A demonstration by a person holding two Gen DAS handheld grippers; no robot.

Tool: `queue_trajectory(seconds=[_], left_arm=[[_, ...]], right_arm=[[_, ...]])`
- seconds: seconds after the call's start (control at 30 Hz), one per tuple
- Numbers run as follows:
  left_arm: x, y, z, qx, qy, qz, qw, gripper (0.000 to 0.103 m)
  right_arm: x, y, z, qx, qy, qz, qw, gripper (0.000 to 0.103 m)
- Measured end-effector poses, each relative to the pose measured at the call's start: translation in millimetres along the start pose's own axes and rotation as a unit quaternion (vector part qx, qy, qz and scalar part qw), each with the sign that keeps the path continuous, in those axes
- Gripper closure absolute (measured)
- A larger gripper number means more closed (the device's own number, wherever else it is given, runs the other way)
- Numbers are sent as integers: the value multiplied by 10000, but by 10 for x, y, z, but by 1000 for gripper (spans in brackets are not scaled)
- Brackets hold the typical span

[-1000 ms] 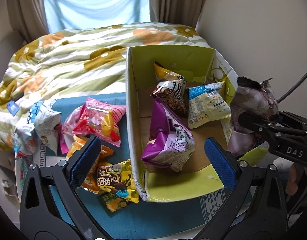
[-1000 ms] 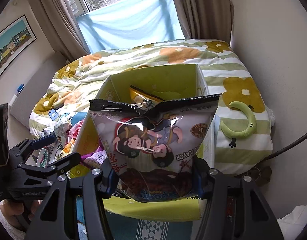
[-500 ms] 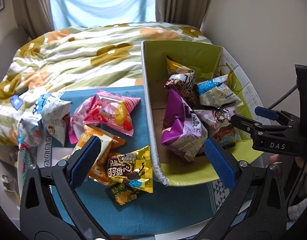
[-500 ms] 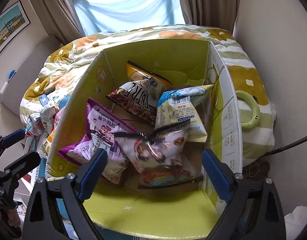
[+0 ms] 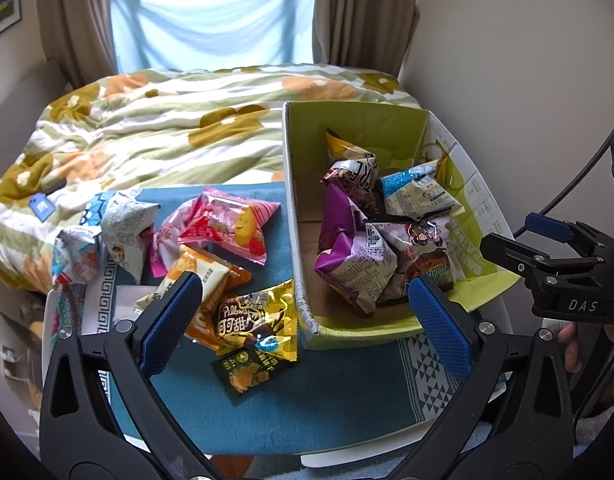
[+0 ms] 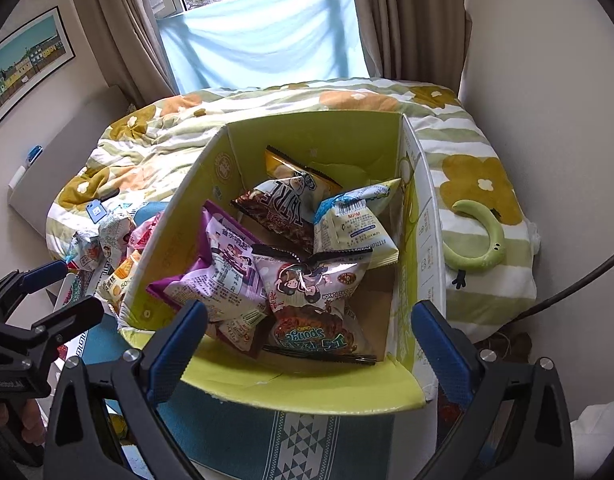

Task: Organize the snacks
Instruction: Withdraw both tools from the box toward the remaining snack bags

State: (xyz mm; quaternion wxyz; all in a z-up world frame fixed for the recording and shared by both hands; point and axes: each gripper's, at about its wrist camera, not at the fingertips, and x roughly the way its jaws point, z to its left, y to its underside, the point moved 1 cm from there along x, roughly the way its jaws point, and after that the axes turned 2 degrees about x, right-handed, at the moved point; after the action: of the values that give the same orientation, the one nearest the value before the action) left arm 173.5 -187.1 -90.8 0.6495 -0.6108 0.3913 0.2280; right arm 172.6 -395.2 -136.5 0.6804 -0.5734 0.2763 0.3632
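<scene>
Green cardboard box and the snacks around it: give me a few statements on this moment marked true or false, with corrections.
1. The pale cartoon-print bag lies inside the green box. True.
2. The right gripper is clamped on a snack bag. False: its jaws have just been opening and stand wide with nothing between them.
3. The gold Pillows packet is inside the box. False: it lies outside on the blue cloth, beside the box's left wall as the left wrist view shows it.
4. The left gripper is open and holds nothing. True.
5. The purple bag is next to the cartoon-print bag in the box. True.
</scene>
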Motion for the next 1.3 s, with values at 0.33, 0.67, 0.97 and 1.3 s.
queue_trajectory(seconds=[0.33, 0.67, 0.97, 1.3], left_arm=[[-569, 243, 288, -343, -518, -400, 9973, 1], [-834, 450, 975, -731, -837, -605, 9920, 1], [-632, 374, 1842, -515, -722, -386, 9953, 1], [-236, 169, 2779, 85, -515, -134, 9985, 1]], right_arm=[[-376, -17, 265, -291, -279, -427, 9983, 1], [-446, -104, 721, -432, -643, -677, 9947, 1], [-171, -154, 1392, -489, -734, -598, 9943, 1], [307, -379, 2298, -214, -754, -483, 9958, 1]])
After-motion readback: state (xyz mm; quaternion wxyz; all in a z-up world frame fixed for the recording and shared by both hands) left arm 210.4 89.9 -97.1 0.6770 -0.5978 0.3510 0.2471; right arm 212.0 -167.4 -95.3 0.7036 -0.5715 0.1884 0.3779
